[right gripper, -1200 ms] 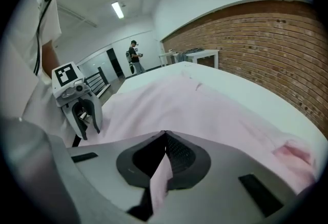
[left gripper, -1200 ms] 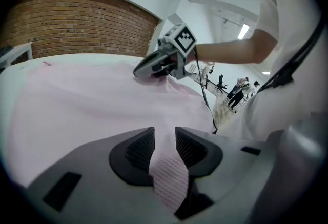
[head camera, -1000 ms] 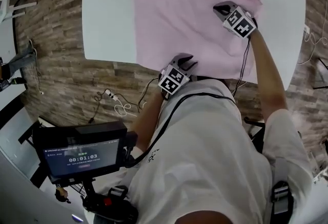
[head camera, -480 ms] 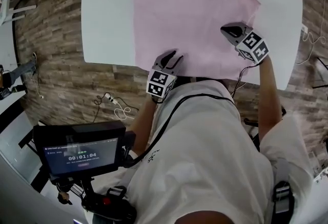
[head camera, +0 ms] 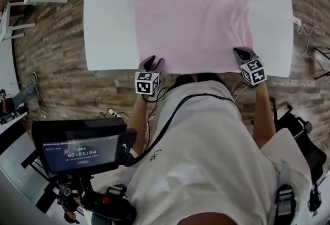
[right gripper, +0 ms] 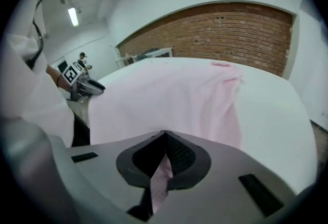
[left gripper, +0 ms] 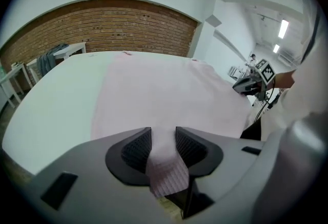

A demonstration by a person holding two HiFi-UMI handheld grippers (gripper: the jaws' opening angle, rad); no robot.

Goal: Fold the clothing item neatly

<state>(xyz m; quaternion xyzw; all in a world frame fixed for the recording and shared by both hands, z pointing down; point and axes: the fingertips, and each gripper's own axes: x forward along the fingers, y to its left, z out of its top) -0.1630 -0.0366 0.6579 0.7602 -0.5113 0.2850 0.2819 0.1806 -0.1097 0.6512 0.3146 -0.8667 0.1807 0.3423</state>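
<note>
— Where do we have the garment?

— Spread flat on the white table, in the upper middle of the head view. Its near hem lies along the table's near edge, at the bottom of the pink patch.

— And our grippers?

— We hold one near corner with each. The left gripper sits at the lower left corner of the pink, and the right gripper sits at the lower right. They are well apart, both at the table's edge.

— What do we see of the left jaws?

— In the left gripper view they stand somewhat apart with a bunched fold of pink between them. Both pads touch it, so we pinch the garment there. These jaws have just been opening a little.

— And the right jaws?

— Pressed almost together on a thin pink edge. In the right gripper view it hangs out below them.

— Does the garment lie smooth?

— Mostly. We see faint creases, and some rumpled folds at its upper right corner in the head view.

— What else is around us?

— A plank-patterned floor surrounds the table. A dark screen with a timer is at the lower left of the head view. A brick wall runs across the top of the left gripper view.
</note>
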